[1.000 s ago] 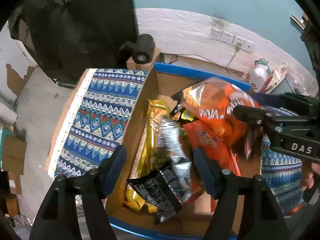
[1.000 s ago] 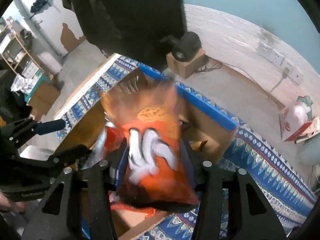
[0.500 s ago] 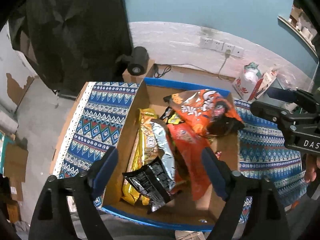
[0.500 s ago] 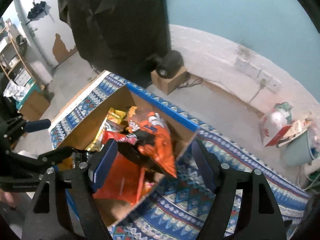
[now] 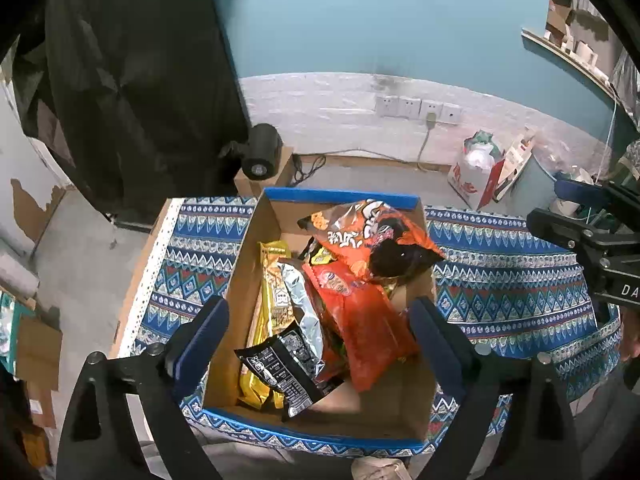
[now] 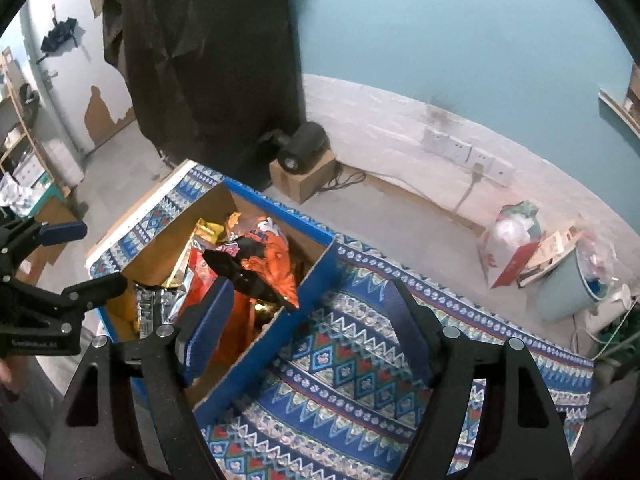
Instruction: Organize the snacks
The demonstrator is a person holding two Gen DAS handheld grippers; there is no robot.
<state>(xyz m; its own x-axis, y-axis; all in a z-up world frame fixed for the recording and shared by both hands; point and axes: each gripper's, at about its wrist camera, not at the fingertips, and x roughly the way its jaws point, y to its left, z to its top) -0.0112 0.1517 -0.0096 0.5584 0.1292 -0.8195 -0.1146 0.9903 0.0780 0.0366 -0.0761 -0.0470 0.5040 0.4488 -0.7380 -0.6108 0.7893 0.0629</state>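
Note:
An open cardboard box [image 5: 344,194] with a blue rim sits on a blue patterned cloth [image 5: 500,280]. Inside lie an orange chip bag [image 5: 372,232] on top at the far end, a red bag [image 5: 360,320], a gold bag [image 5: 272,292], a silver packet [image 5: 304,304] and a black packet [image 5: 280,368]. My left gripper [image 5: 319,306] hovers above the box, its jaws opening and touching nothing. My right gripper [image 6: 309,286] stands open and empty over the box's right wall [image 6: 280,336], apart from the orange chip bag [image 6: 272,256].
A black round device on a small carton [image 5: 260,152] stands on the floor behind the table. Wall sockets [image 5: 416,108], a red-and-white bag [image 5: 476,176] and a pale blue bin [image 6: 568,280] line the far wall. A dark cloth [image 5: 140,80] hangs at the left.
The right gripper let go of the orange chip bag, which now lies in the box. Both grippers widened, rose and drew back from the box.

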